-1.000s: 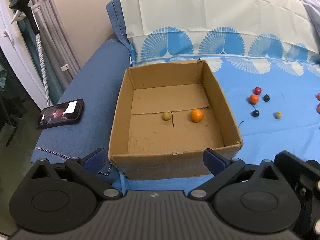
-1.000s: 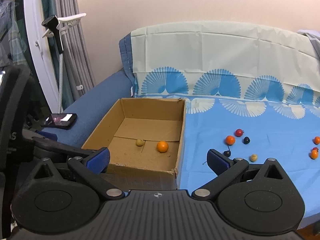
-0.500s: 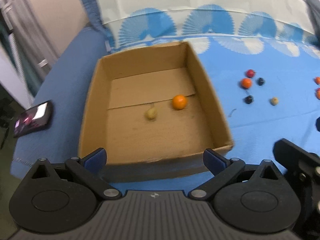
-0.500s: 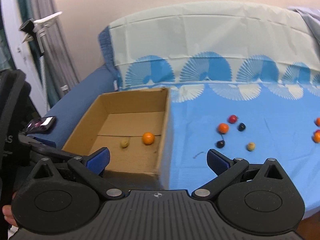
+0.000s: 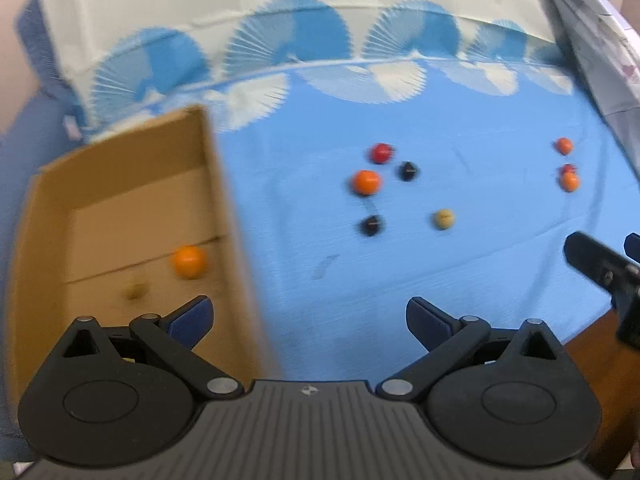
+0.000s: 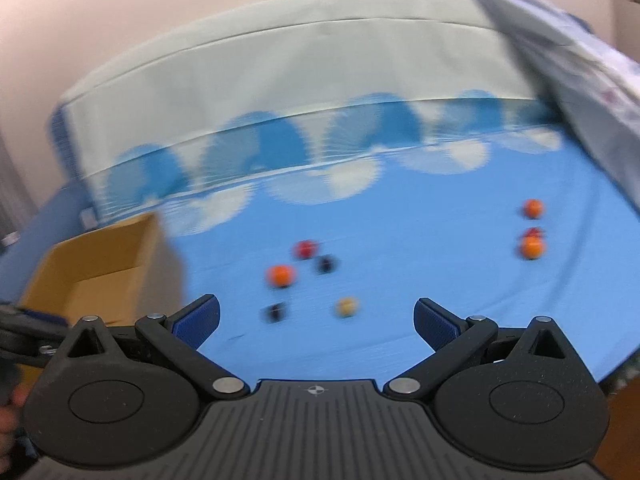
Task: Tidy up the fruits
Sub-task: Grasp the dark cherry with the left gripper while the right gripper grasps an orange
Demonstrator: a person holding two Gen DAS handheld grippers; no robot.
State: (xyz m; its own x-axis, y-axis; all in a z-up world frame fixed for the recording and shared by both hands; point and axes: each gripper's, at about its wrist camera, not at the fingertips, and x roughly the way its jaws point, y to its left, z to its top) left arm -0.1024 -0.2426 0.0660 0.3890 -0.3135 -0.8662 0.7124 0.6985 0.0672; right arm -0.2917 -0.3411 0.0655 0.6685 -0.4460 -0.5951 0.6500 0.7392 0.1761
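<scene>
L wrist view: left gripper w/ fingers wide apart, nothing btwn them, above the blue sheet. Box at left, blurry; inside it an orange fruit and a yellowish one, near each other. On sheet, mid: red fruit, dark one just beside it, orange, 2nd dark one, beige one. Far R: 2 orange + 1 red, close together. Right gripper's black body at R edge. R wrist view: right gripper also spread wide, empty, over sheet; same mid cluster sits just ahead of the fingers, heavy blur. Box corner at left, apart from the loose fruit.
</scene>
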